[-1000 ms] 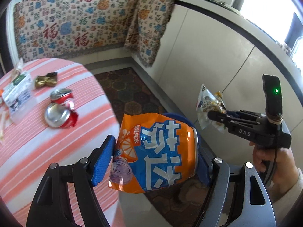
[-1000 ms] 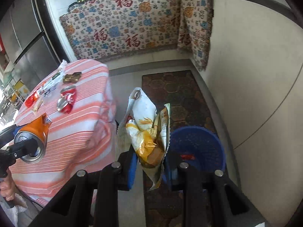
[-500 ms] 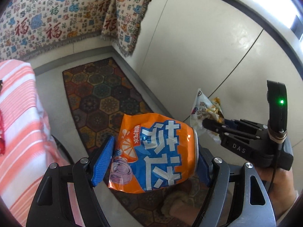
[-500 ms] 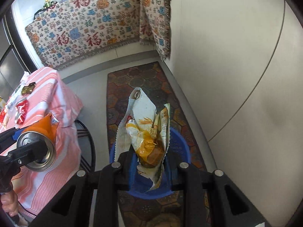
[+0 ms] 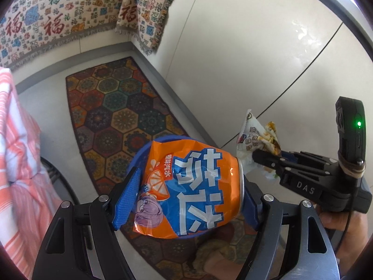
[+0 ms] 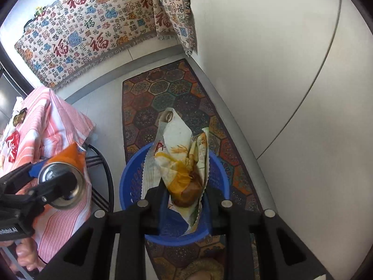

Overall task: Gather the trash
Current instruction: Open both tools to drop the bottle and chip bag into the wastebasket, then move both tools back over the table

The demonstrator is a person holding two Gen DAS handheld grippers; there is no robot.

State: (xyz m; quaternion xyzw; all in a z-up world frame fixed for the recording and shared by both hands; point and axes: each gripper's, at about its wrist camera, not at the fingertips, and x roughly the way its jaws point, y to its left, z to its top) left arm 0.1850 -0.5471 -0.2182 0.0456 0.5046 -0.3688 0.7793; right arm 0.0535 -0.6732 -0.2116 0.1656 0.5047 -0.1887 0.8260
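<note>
My left gripper is shut on a crushed orange and blue soda can and holds it above the blue basket, whose rim shows behind the can. My right gripper is shut on a crumpled white and yellow snack wrapper and holds it over the blue basket on the floor. The right gripper with the wrapper shows at the right of the left wrist view. The left gripper with the can shows at the left of the right wrist view.
A patterned rug lies under the basket along a white cabinet wall. A table with a pink striped cloth stands at the left with more trash on it, including a red can. A patterned cloth hangs at the back.
Both grippers have swung away from the table and down toward the floor. The basket now sits right under the wrapper and the can. Both grips are unchanged.
</note>
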